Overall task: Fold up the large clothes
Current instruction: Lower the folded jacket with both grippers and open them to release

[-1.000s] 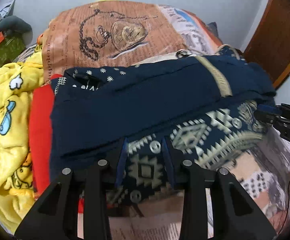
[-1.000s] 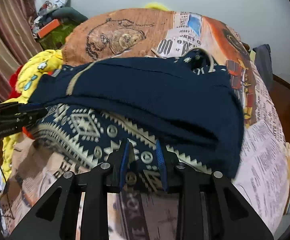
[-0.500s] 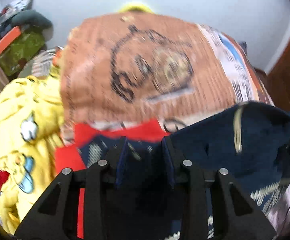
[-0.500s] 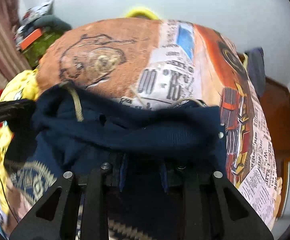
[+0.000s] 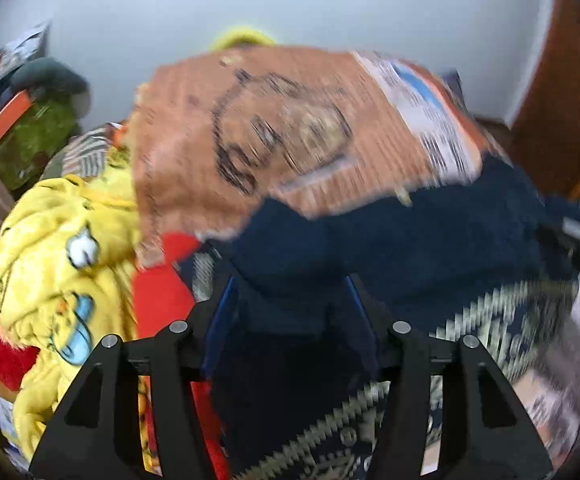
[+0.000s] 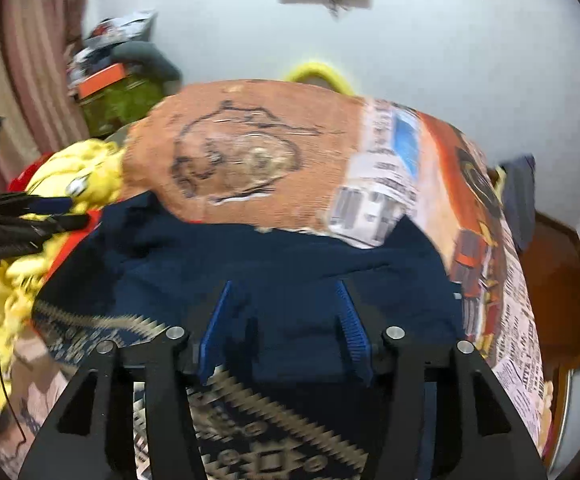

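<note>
Navy sweater (image 6: 290,264) lies doubled over on the bed (image 6: 258,120). Our left tongs (image 5: 290,300) and right tongs (image 6: 284,308) have just been opening, cloth loose between them. We judge one fold done, more remaining.

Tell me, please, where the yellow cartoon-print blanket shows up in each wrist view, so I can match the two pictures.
Left wrist view: the yellow cartoon-print blanket fills the left side, beside a red cloth.
Right wrist view: the blanket lies at the left edge, farther off, partly behind the left tongs.
Shared landmark: the brown watch-print bedspread, just right of the blanket in both.
</note>
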The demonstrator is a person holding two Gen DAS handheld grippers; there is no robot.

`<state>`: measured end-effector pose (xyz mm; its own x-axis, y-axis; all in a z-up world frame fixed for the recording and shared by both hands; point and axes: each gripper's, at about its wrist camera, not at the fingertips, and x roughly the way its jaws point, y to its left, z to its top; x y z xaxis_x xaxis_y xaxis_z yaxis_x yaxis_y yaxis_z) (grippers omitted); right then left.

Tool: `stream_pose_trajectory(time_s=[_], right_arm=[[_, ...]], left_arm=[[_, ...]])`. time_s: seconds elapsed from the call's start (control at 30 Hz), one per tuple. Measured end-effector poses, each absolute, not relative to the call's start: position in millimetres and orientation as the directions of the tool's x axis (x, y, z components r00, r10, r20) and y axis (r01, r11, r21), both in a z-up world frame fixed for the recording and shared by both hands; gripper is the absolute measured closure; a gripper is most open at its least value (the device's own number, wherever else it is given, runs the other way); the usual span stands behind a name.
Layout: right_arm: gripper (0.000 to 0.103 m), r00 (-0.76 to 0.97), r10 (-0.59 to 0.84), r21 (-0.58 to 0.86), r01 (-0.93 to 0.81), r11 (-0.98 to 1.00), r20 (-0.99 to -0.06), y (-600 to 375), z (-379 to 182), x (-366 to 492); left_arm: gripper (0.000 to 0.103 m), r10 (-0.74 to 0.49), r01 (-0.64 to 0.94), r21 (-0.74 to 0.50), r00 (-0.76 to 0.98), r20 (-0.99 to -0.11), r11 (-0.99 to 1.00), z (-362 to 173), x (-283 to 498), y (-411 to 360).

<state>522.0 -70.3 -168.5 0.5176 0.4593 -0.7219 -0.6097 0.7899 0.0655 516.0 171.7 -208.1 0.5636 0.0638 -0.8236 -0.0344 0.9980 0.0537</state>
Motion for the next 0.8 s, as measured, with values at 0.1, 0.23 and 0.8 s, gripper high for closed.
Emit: stream_pose_trajectory(time_s=[0.1,0.23,0.8], right_arm=[[0.050,0.485,0.444,0.026,-0.653,0.757,-0.754,-54.8,-182.4,514.0],[0.047,0.475,0.380,-0.030,-0.654,0.756,-0.794,-46.3,-204.4,515.5],[0.026,0.446,0.444,0.187,-0.510,0.839,-0.777,-106.3,-203.5,524.5]], left_arm=[[0.048,0.091,-0.001,0.106,0.515,-0.852,0.994,-233.8,518.8,157.0],[0.048,0.111,-0.074,0.086,0.477,-0.872,0.994,-254.9,540.8,165.6],[0.043,0.236,-0.322,0.076,0.495,-0.836,0.944,-244.1,530.3,230.3]])
